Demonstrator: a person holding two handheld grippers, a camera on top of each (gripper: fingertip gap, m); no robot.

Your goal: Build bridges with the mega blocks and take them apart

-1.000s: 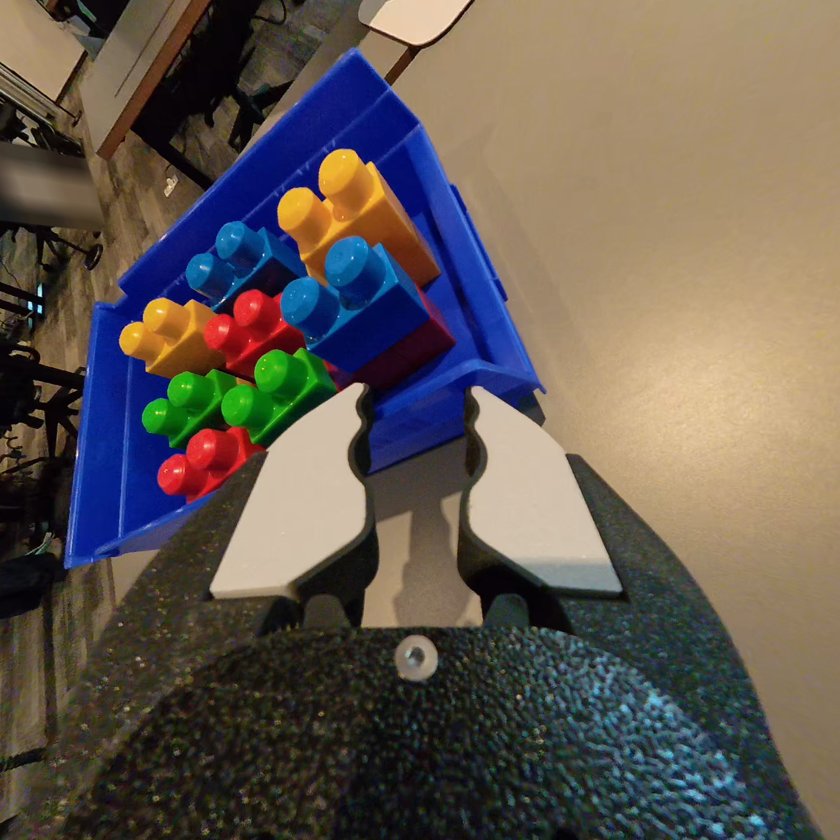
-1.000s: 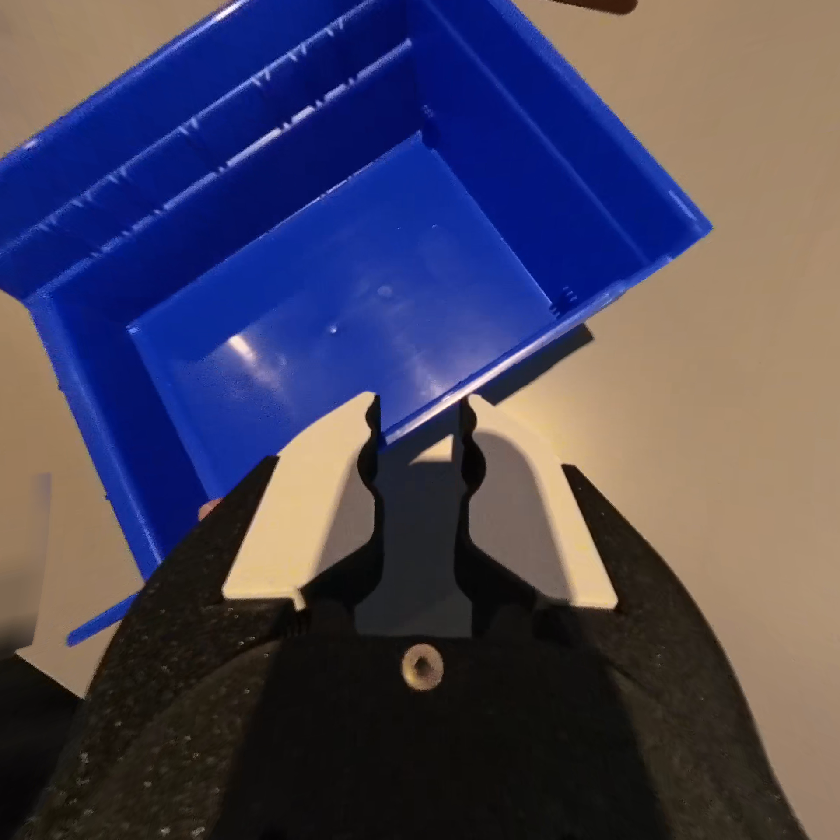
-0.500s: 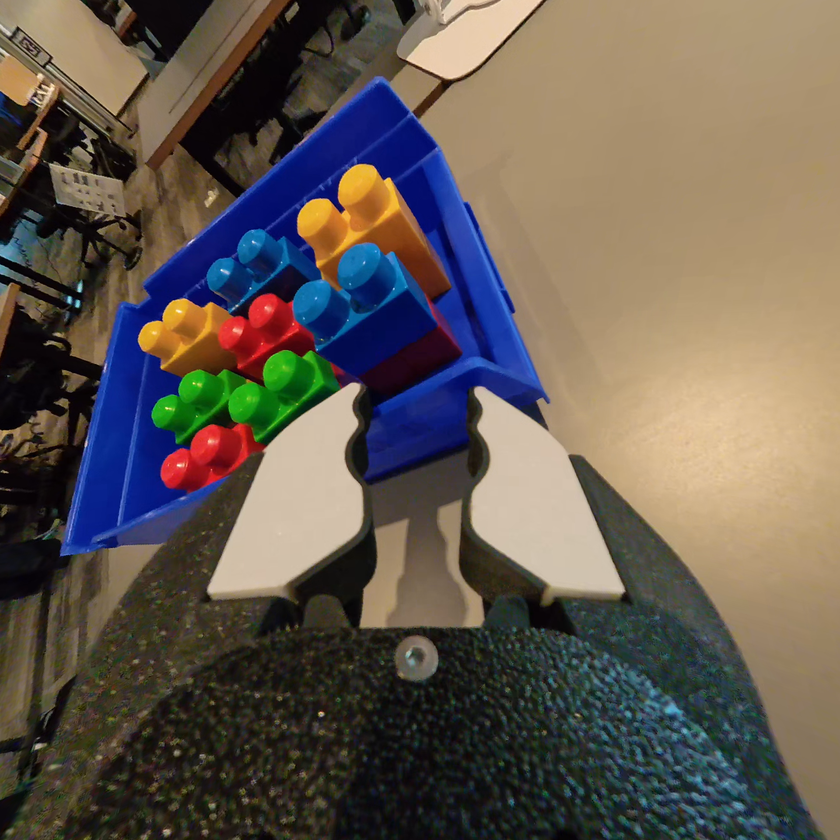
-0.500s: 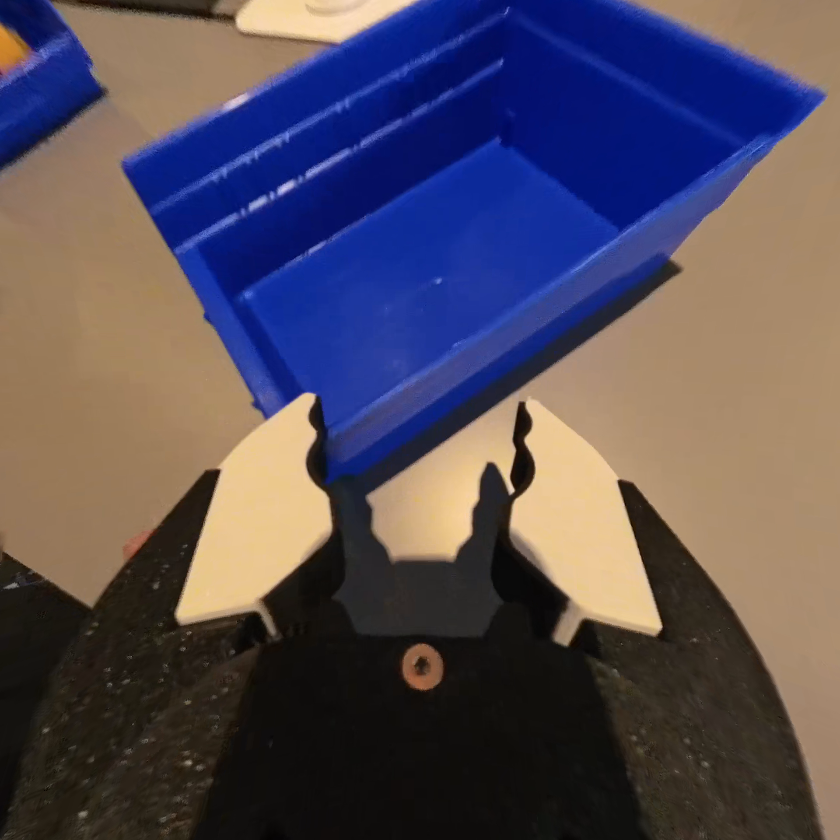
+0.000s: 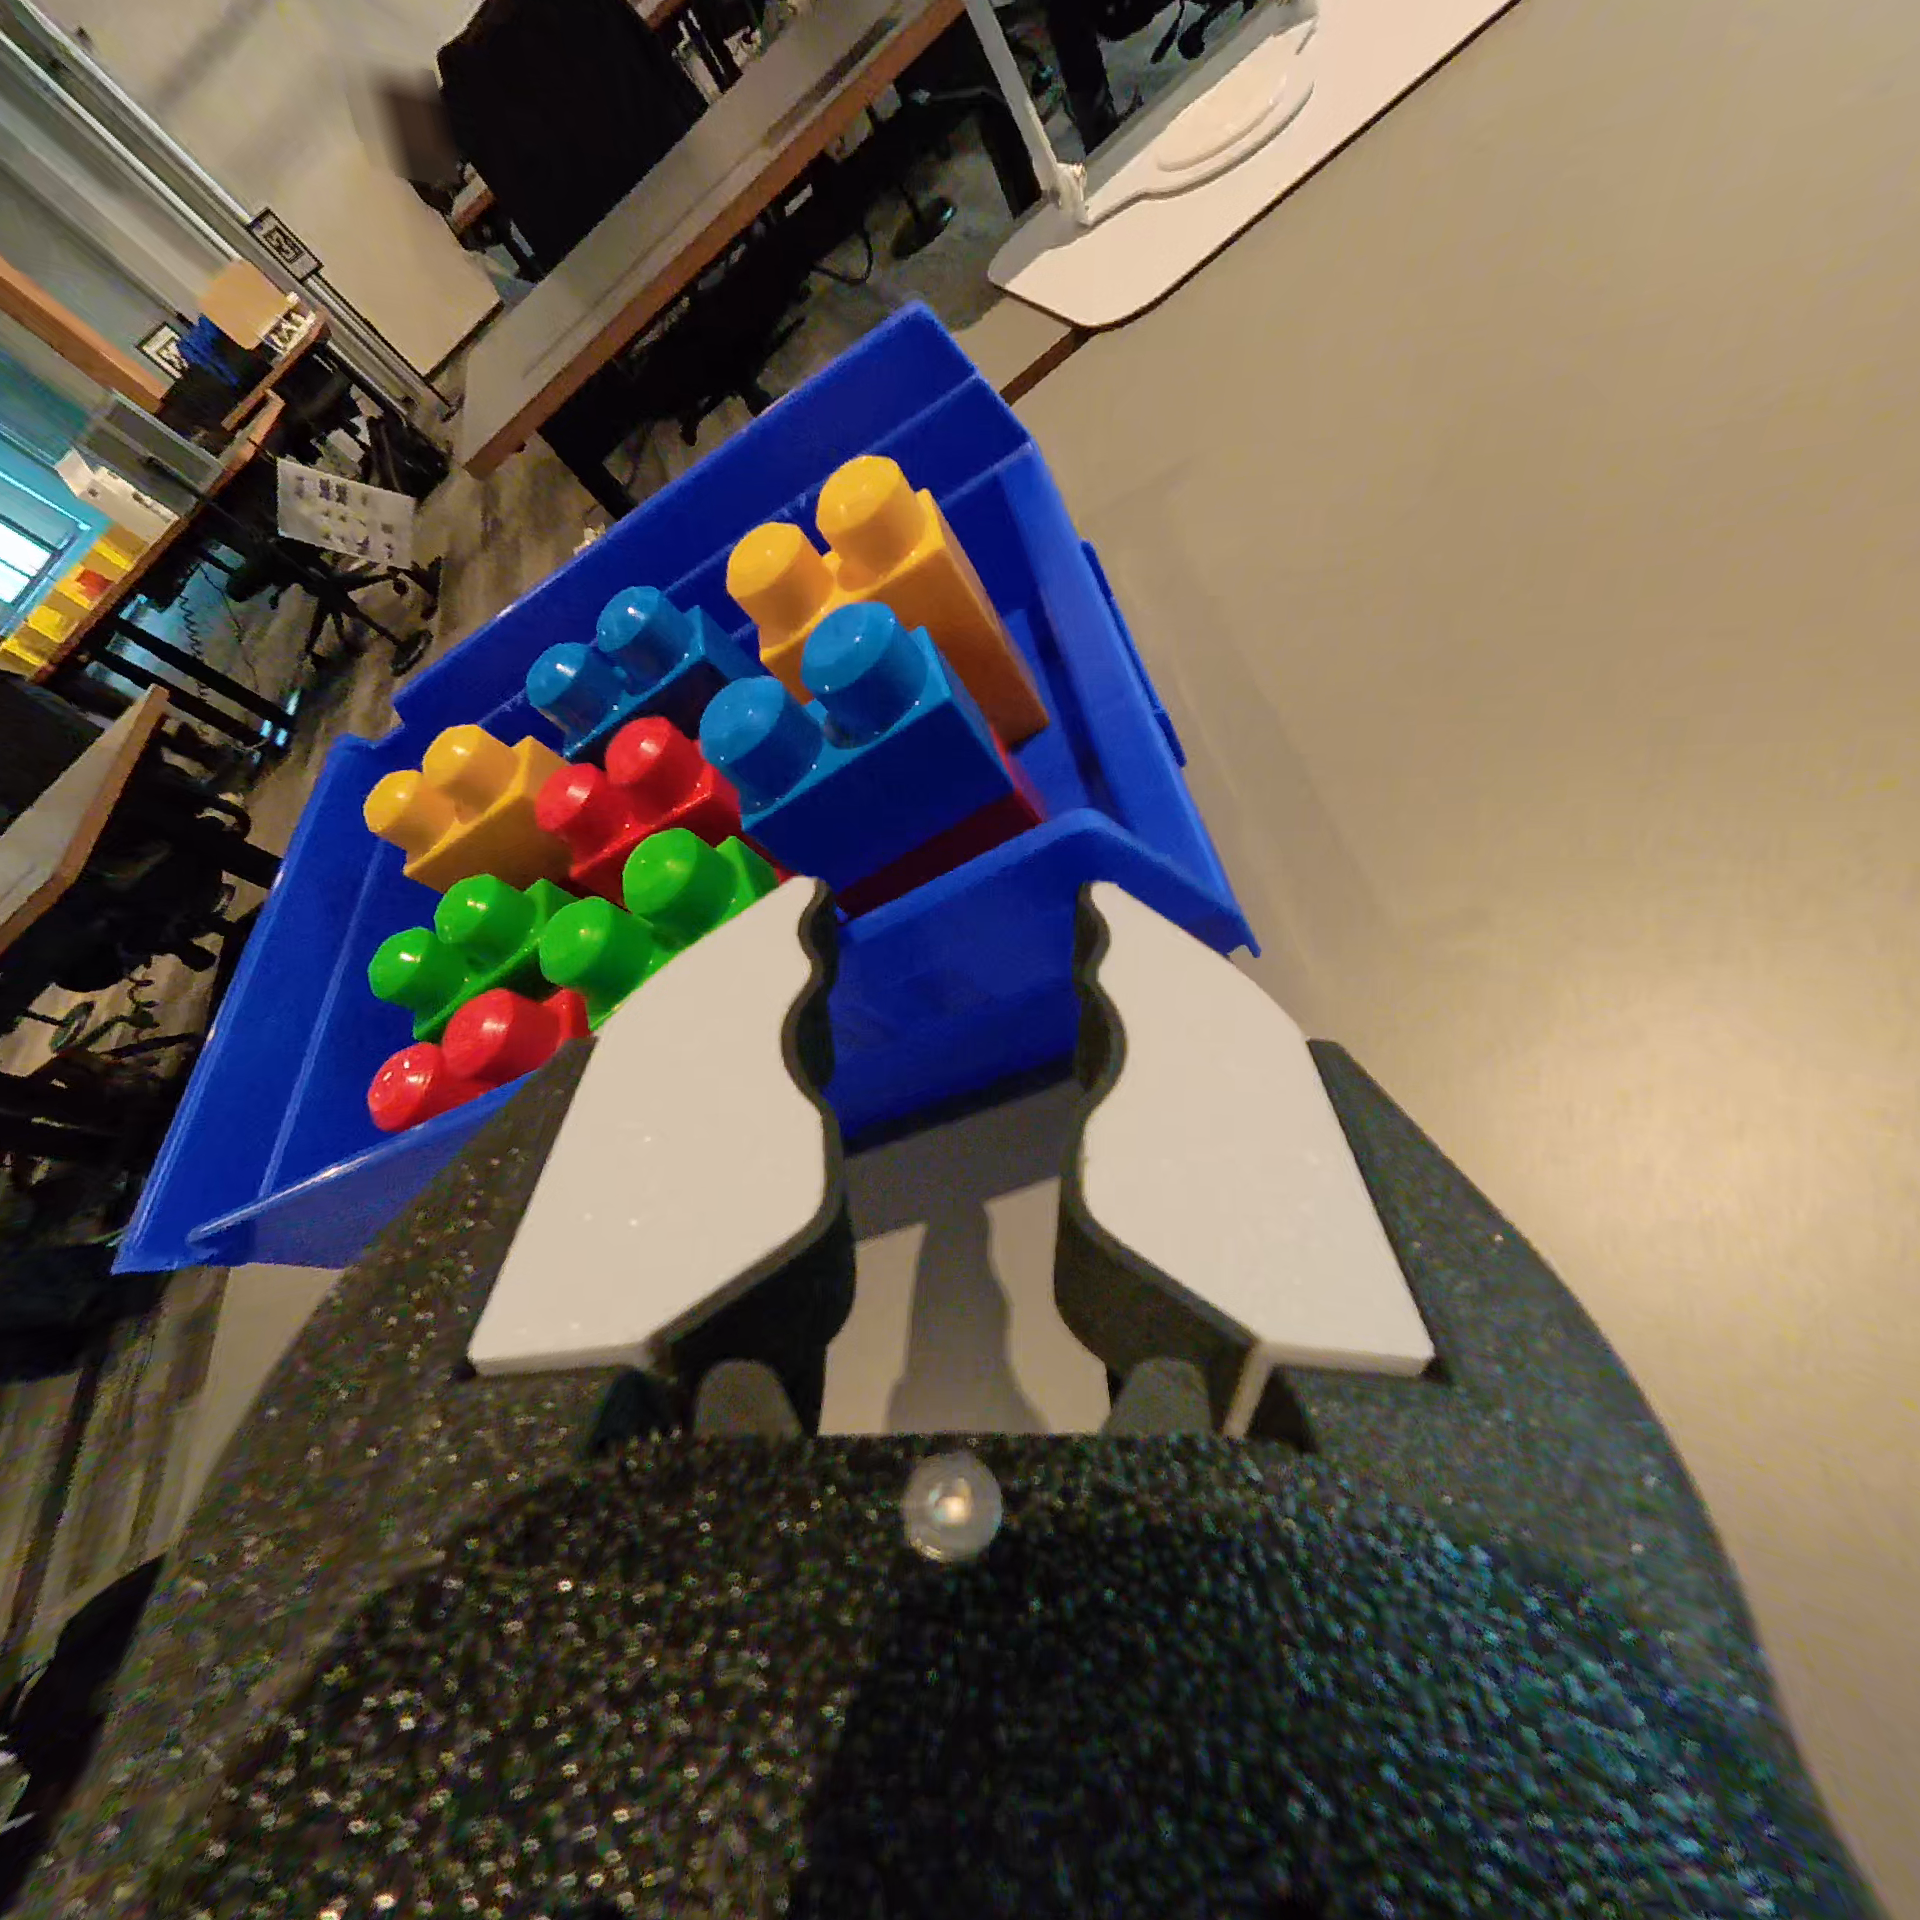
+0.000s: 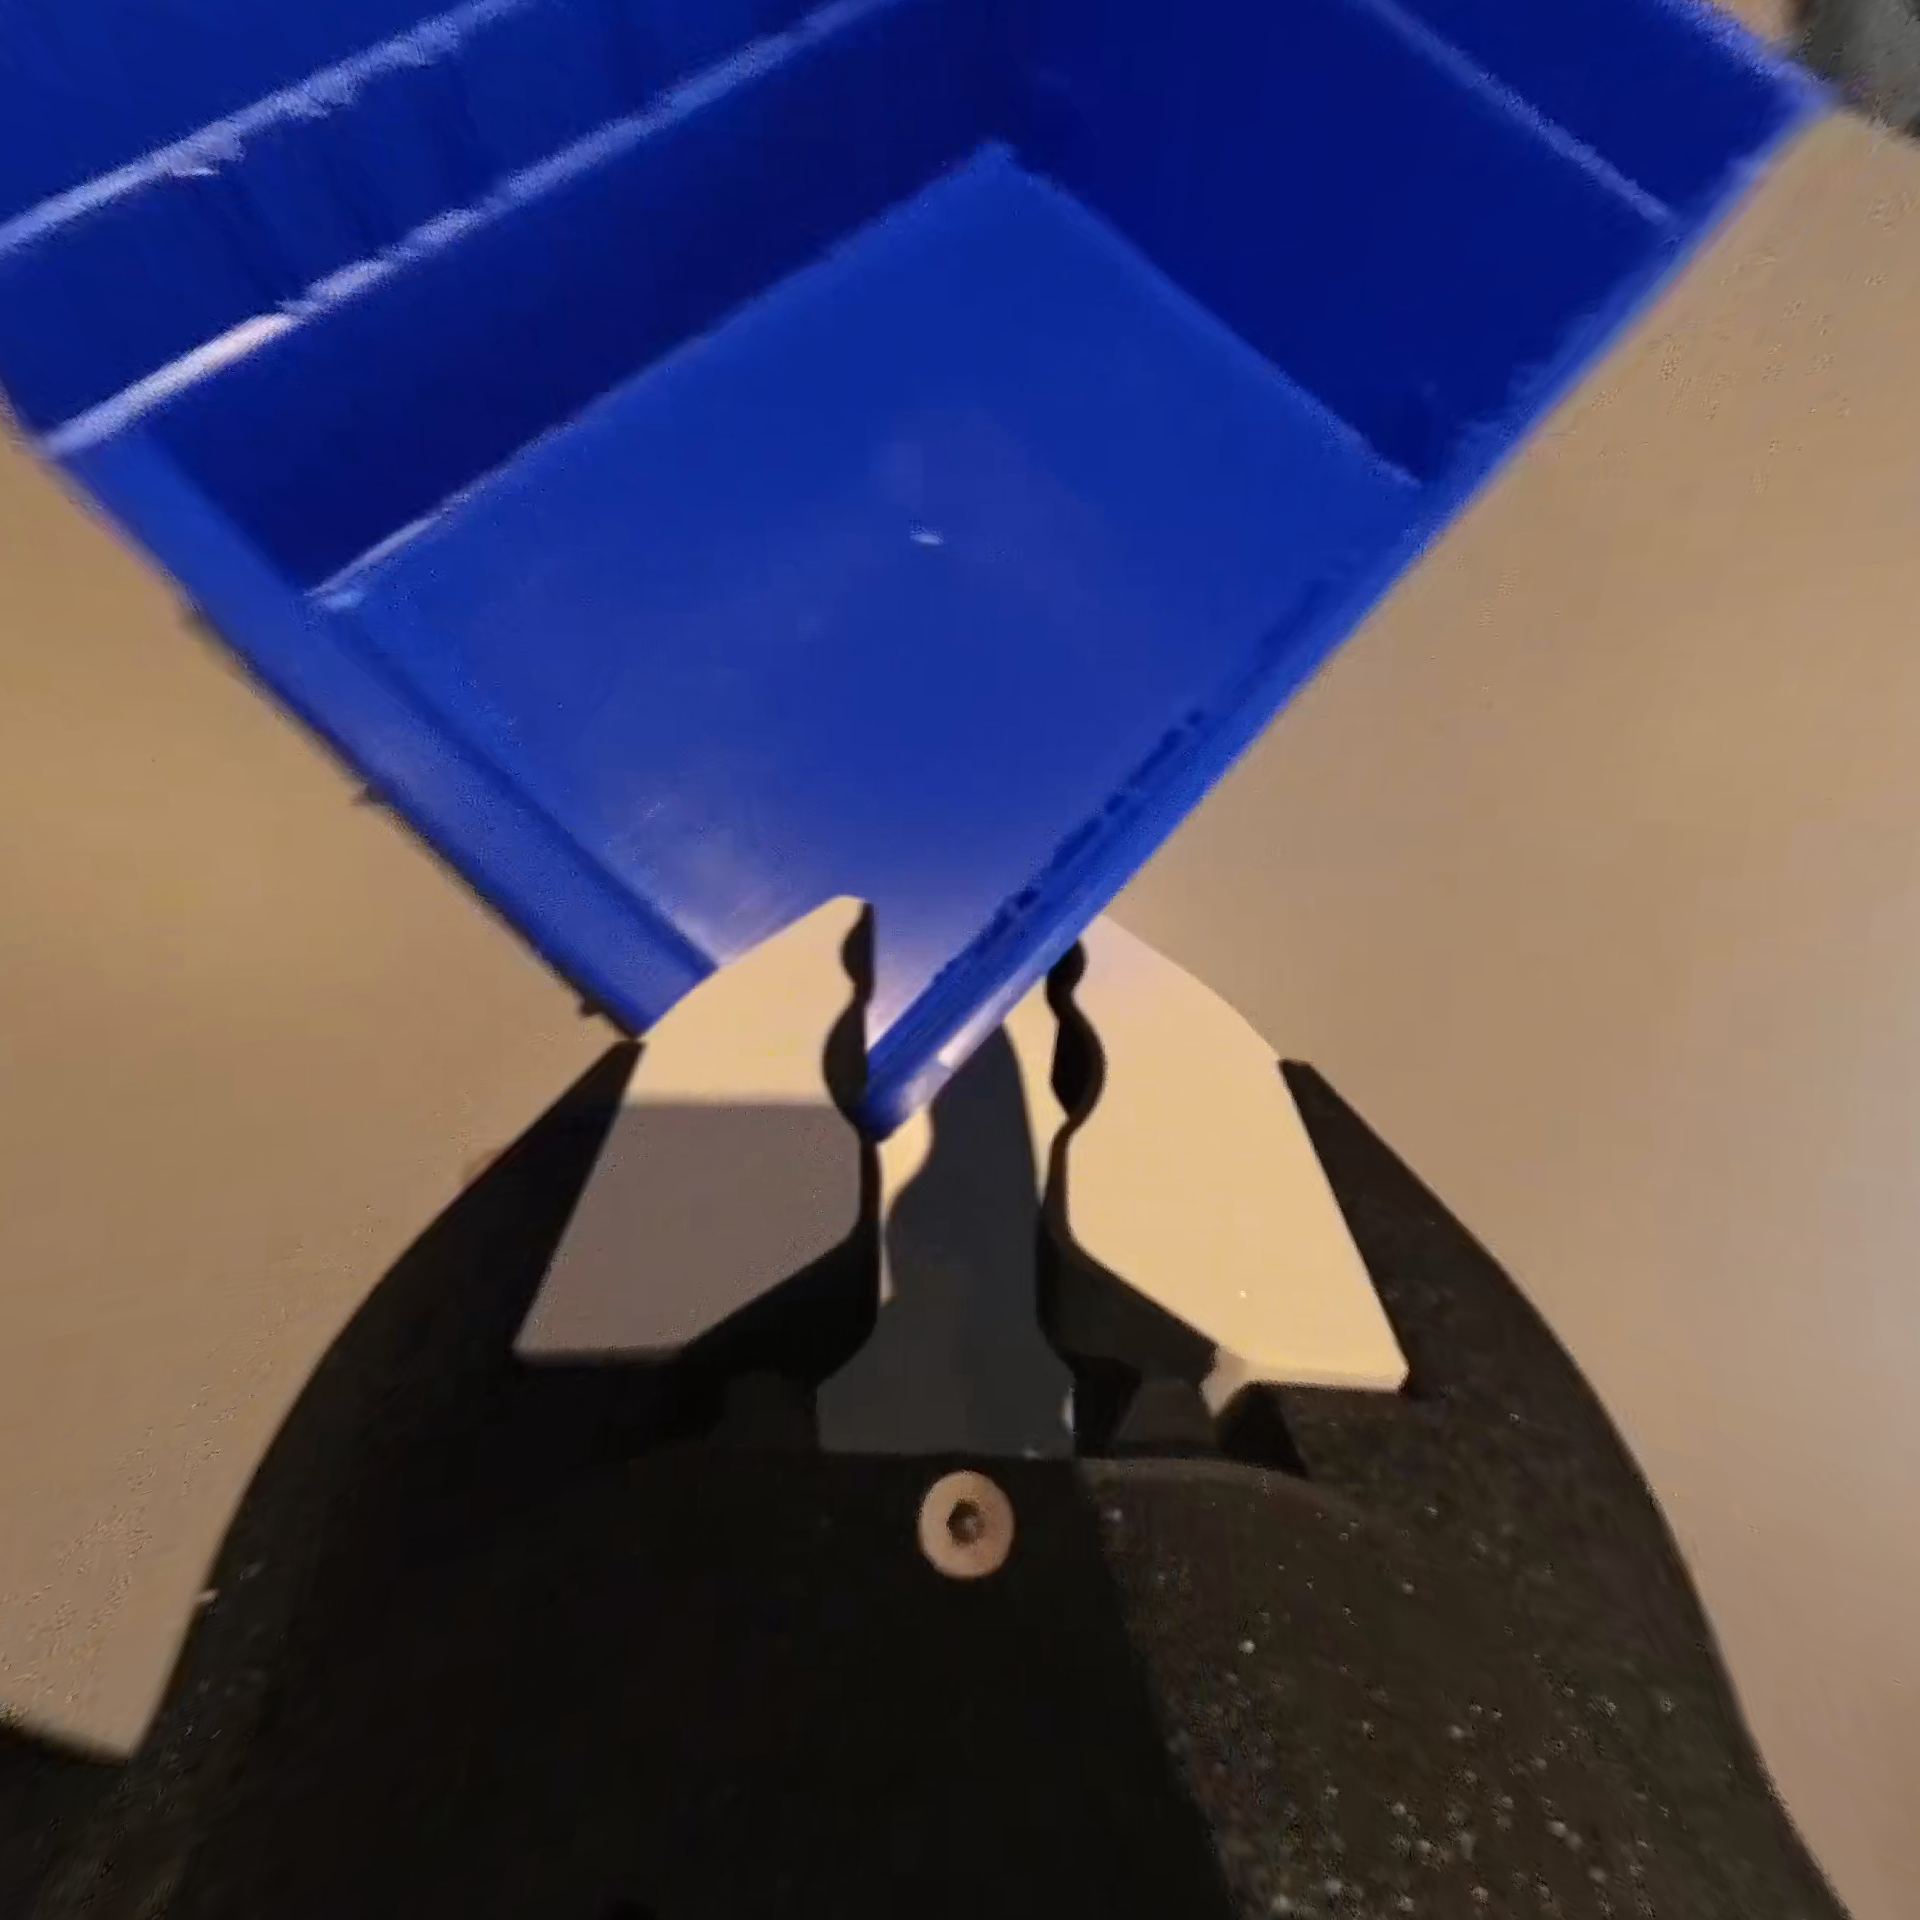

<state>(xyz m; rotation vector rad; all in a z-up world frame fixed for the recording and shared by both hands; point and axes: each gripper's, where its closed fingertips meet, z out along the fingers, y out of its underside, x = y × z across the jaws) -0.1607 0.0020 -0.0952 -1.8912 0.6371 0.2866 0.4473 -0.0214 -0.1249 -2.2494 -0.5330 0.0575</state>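
In the left wrist view a blue bin (image 5: 966, 997) on the tan table holds several mega blocks: orange (image 5: 914, 582), blue (image 5: 862, 748), red (image 5: 634, 779) and green (image 5: 623, 925). My left gripper (image 5: 951, 925) is open and empty, and its fingertips are just in front of the bin's near wall. In the right wrist view there is a second blue bin (image 6: 1299, 343), which is empty. My right gripper (image 6: 961, 945) has its jaws drawn in around that bin's near corner, and both fingers touch the rim.
The tan table (image 5: 1558, 727) spreads bare to the right of the filled bin. Its far edge lies just behind the bin, with a white lamp base (image 5: 1174, 177) there. Desks and chairs (image 5: 312, 582) stand on the floor beyond. Table surface (image 6: 1558, 831) shows on both sides of the empty bin. Left tips to right tips: about 60 centimeters.
My right gripper opened wide half a second ago and has since narrowed around the empty bin's corner, closer and lower over it. My left gripper has backed off slightly and tilted up, staying open.
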